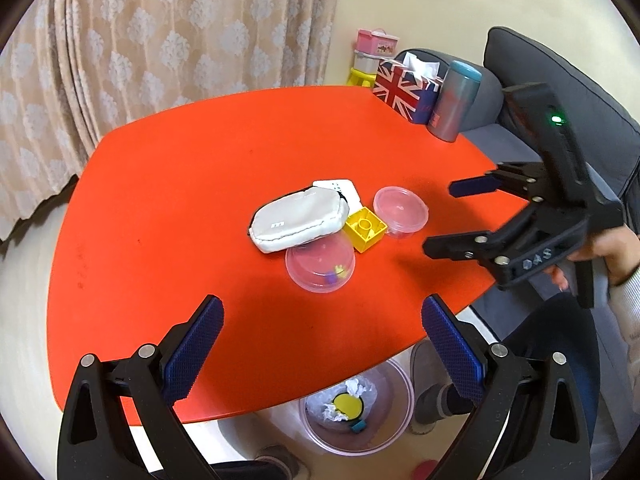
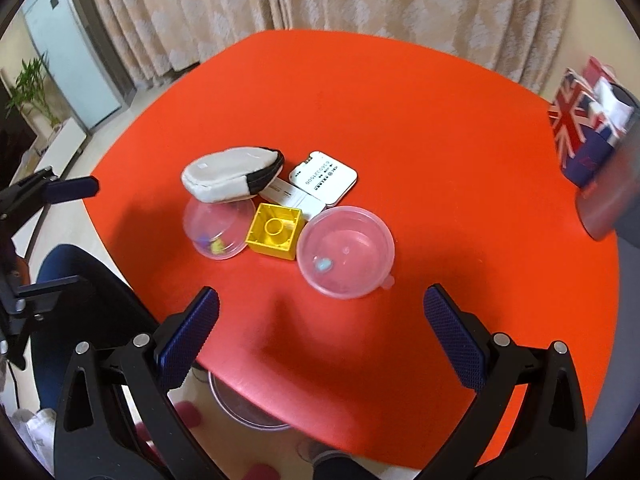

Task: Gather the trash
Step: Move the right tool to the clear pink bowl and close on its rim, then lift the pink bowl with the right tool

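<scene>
Left gripper (image 1: 322,344): the two blue-padded fingers stand wide apart above the near part of the red table (image 1: 180,184). Nothing lies between the pads, and they touch nothing.

Right gripper (image 2: 320,334): the fingers are likewise spread wide, poised over the near table edge, holding nothing and contacting nothing. In the left wrist view this gripper appears at the right side, gripped by the person's hand (image 1: 600,248), with its fingers parted.

Table contents, grouped at the centre:
- A grey zip pouch (image 2: 232,176) rests partly on top of a clear dome-shaped container (image 2: 218,230), which holds a few small coloured pieces.
- A yellow toy block (image 2: 276,232), hollow side up, sits between the dome and a clear round tub (image 2: 346,250), just beside both.
- The tub contains one small pale blue item; what it is cannot be made out.
- A white card-like device (image 2: 324,176) lies behind the block, with a flat white piece (image 2: 292,196) overlapping it.

At the far right edge stand a Union Jack tissue box (image 1: 404,90) and a grey tumbler (image 1: 454,100).

Collected trash: crumpled white paper and a yellow disc lie in a transparent bin (image 1: 356,404) on the floor, below the near edge of the table.
</scene>
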`<state>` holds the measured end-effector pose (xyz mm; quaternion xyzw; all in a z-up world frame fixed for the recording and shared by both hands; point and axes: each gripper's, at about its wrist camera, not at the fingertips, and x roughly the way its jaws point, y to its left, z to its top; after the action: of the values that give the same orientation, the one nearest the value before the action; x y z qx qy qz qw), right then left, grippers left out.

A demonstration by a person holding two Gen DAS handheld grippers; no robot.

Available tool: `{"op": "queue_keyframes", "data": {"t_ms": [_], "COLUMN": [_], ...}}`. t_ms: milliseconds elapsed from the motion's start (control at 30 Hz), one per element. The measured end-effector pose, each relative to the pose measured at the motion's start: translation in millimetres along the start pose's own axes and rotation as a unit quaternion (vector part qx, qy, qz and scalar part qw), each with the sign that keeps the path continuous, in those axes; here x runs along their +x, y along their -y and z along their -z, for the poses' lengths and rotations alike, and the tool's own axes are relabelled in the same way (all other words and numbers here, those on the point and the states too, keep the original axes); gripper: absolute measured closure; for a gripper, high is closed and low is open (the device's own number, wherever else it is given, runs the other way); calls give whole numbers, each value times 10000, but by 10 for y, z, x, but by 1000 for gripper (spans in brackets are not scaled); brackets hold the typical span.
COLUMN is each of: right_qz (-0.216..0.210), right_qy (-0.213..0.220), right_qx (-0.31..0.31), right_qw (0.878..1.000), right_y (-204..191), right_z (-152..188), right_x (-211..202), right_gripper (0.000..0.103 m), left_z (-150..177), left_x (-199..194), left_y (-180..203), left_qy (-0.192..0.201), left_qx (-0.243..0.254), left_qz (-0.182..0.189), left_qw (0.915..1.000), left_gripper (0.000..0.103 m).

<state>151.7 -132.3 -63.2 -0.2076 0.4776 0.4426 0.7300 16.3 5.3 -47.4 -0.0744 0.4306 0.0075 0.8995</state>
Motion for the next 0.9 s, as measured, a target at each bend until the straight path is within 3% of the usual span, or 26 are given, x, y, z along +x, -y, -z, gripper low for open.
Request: {"op": "queue_keyframes", "data": {"t_ms": [367,433,567,900], "right_qz": [-64,-44,-23,-30], "right_qy": [-373,-419,-409,-91], "right_qx": [-324,-357,-414,-189], "right_qw": [9988,9985,9983,9998], "right_y": [27,31,47,48], "right_z": [-109,-118,-123,-31], "right_x": [332,364,376,204], "right_gripper": [5,24,43,43], "left_z": [20,27,38,30], "left_x": [24,35,48,75], "left_y": [-54,-54,-65,-65], "left_qy": [-70,-88,-100,-107], "left_qx": [-44,-34,-46,-40], "left_qz": [20,26,60,76], "left_qw": [10000,10000,9999,9999], "left_gripper": [8,8,8,8]}}
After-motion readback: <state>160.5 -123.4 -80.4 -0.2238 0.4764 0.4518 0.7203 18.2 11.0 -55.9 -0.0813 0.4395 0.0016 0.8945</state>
